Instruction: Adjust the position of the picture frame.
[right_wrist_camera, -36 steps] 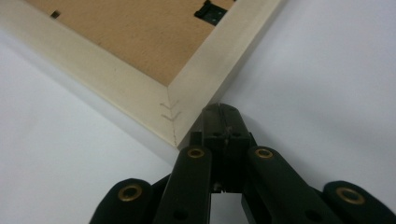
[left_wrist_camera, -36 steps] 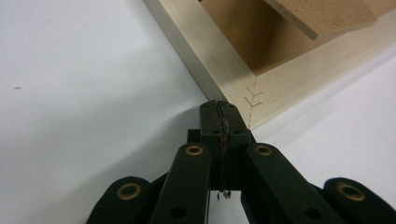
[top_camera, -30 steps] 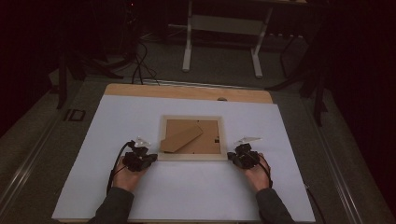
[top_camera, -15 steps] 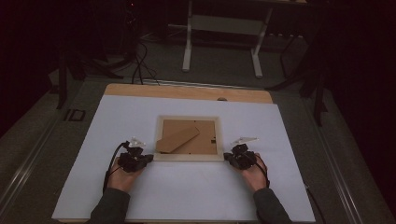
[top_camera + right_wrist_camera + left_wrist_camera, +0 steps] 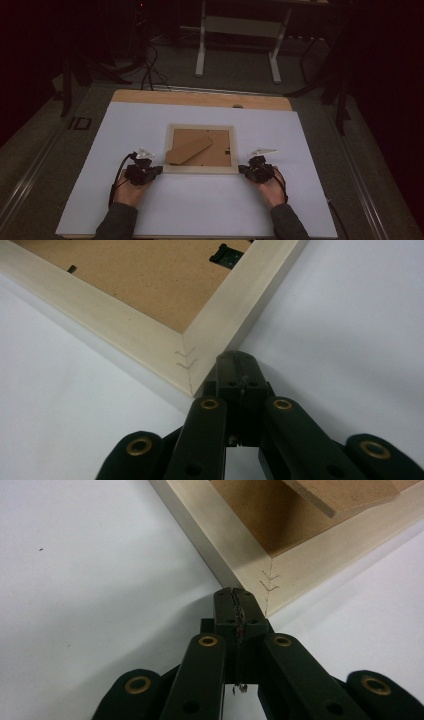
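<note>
Two grippers sat at the near corners of the picture frame (image 5: 201, 149), which lay face down in the middle of the white table (image 5: 200, 210) with its brown backing board (image 5: 210, 150) up and its cardboard stand (image 5: 189, 150) angled across that board. My left hand (image 5: 131, 192) came in from the near edge of the table, forearm pointing away from me, and it held the left gripper (image 5: 156, 170) low over the table, aimed at the frame's near left corner. Its jaws were pressed together with nothing between them; in the left gripper view the left gripper's tip (image 5: 235, 596) stood just beside the frame's corner joint (image 5: 267, 580), and I could not tell whether it touched the wood. My right hand (image 5: 271, 187) mirrored that pose on the other side, with the right gripper (image 5: 244, 170) pointed at the frame's near right corner. Those jaws were also closed together and empty, and in the right gripper view the tip (image 5: 237, 362) sat right against the frame's corner (image 5: 187, 360).
</note>
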`<state>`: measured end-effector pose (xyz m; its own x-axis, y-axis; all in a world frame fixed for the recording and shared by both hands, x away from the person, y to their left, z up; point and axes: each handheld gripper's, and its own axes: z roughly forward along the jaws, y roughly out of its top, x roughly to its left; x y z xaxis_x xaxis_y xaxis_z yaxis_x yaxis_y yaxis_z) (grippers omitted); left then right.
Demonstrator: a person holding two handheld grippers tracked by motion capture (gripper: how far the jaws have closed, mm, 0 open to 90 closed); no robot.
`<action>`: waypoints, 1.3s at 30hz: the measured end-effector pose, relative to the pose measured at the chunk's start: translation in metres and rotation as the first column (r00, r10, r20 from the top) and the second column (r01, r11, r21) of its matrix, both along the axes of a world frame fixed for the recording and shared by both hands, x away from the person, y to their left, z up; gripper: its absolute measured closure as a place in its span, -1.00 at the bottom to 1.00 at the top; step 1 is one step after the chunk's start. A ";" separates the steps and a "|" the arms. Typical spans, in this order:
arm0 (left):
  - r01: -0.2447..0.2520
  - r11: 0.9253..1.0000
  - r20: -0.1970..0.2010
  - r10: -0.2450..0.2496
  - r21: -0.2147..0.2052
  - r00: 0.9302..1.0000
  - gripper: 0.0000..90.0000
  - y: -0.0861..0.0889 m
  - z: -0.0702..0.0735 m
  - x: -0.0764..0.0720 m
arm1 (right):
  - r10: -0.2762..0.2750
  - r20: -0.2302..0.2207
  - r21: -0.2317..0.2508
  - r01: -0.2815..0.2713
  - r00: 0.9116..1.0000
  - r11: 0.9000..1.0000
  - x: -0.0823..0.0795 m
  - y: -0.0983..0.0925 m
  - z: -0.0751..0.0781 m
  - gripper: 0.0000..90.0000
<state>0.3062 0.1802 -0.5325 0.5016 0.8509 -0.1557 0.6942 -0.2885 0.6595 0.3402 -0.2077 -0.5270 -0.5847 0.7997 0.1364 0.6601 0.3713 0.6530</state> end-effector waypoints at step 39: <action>-0.042 0.997 0.032 0.044 -0.060 0.999 0.46 0.010 0.006 -0.001 | -0.040 0.107 0.004 0.040 0.993 0.999 -0.011 -0.023 0.008 0.59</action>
<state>0.3049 0.1902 -0.5263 0.4708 0.8615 -0.1902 0.6823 -0.2189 0.6975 0.3288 -0.2306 -0.5190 -0.5637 0.8224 0.0762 0.6007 0.3449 0.7213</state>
